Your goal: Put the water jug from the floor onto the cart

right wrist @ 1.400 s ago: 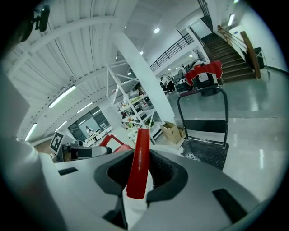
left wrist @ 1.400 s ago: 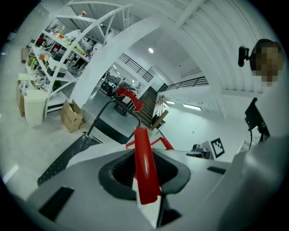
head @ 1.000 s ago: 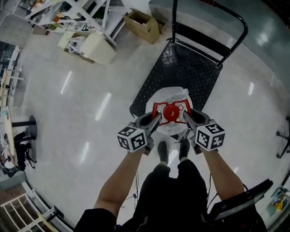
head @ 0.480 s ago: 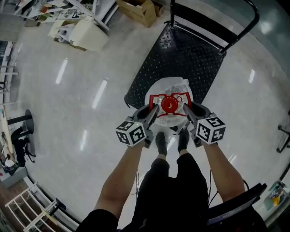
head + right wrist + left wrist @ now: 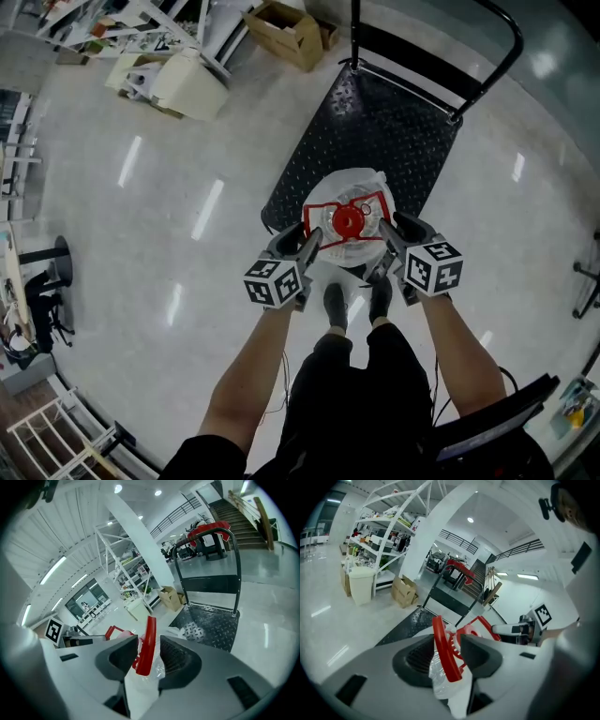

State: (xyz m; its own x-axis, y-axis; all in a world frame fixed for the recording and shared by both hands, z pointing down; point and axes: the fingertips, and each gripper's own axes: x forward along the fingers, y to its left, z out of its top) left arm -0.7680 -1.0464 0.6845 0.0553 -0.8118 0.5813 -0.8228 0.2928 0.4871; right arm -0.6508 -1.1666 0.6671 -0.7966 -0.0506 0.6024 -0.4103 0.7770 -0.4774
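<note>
Head view showed the water jug (image 5: 356,187), wrapped in clear plastic with a red cap and a red handle frame on top, standing at the 6 o'clock end of the cart (image 5: 375,131), on its dark ribbed deck. The person's shoes (image 5: 336,307) were on the pale floor just at 6 o'clock of the jug. The left gripper (image 5: 315,239) reached in at the jug's 8 o'clock and the right gripper (image 5: 384,234) at its 4 o'clock, both angled down toward the top of the jug.

Left gripper view showed the left gripper (image 5: 449,641) with its jaws spread wide, having just been opening. A red handle strip (image 5: 443,653) and a fold of plastic wrap lay between the jaws, with a gap to the pads on either side. Right gripper view showed the same for the right gripper (image 5: 149,644): jaws wide and just opened, with the red strip (image 5: 146,648) on the jug's other side loose between them and the pads not pressing on it.

A cardboard box (image 5: 286,33) lay on the floor at 11 o'clock of the cart, and a cream bin (image 5: 192,84) lay farther out at 10 o'clock, beside white shelving.
</note>
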